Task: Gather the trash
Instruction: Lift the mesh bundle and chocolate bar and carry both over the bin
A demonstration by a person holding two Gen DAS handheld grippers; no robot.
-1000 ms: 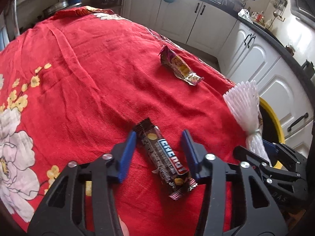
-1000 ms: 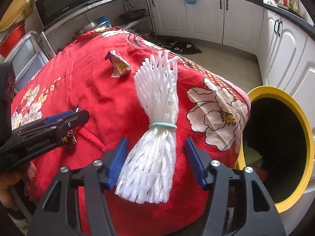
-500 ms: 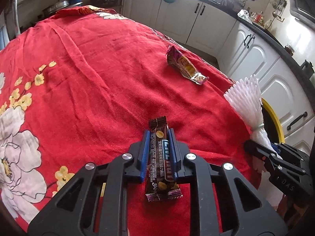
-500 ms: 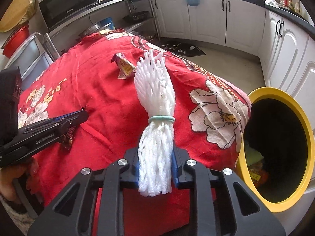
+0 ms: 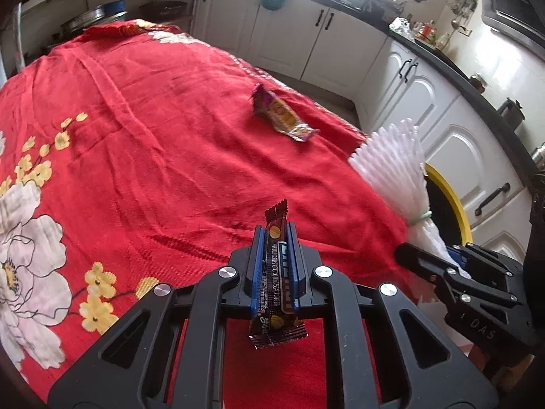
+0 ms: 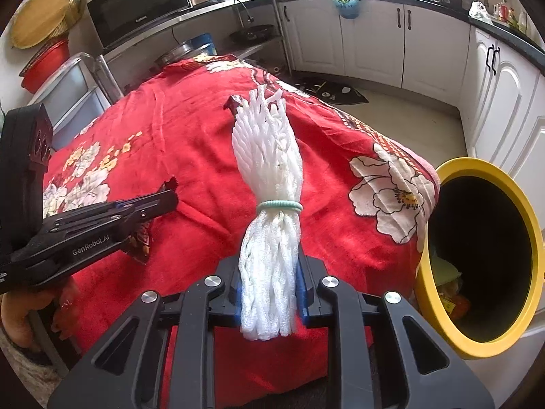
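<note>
**Left wrist view: both grips made, both pieces off the cloth**

Left wrist view first: your left gripper has gone from straddling the dark snack bar wrapper a second ago to clamping it. The blue pads now press both long sides, and the wrapper stands lifted, its crimped top poking up past the fingertips and its lower end hanging free above the red tablecloth. Half a second ago the jaws had only just come together low over the cloth; now the cloth sits clearly below the wrapper.

On the right wrist view the same change has happened. Your right gripper was wide open around the white foam net bundle a second ago; it is now pinched on the lower half of the bundle, below the green elastic band, and the fanned top tilts away from you.

That means both pickups look finished, and the carry to the yellow bin is probably next. The bin stands just off the right end of the surface, mouth tilted toward you, with some rubbish already inside.

One piece is left: the purple and yellow wrapper lies on the cloth, well apart from both grippers. The foam is soft, so watch that it does not slide out of the pinch as you swing it over.
</note>
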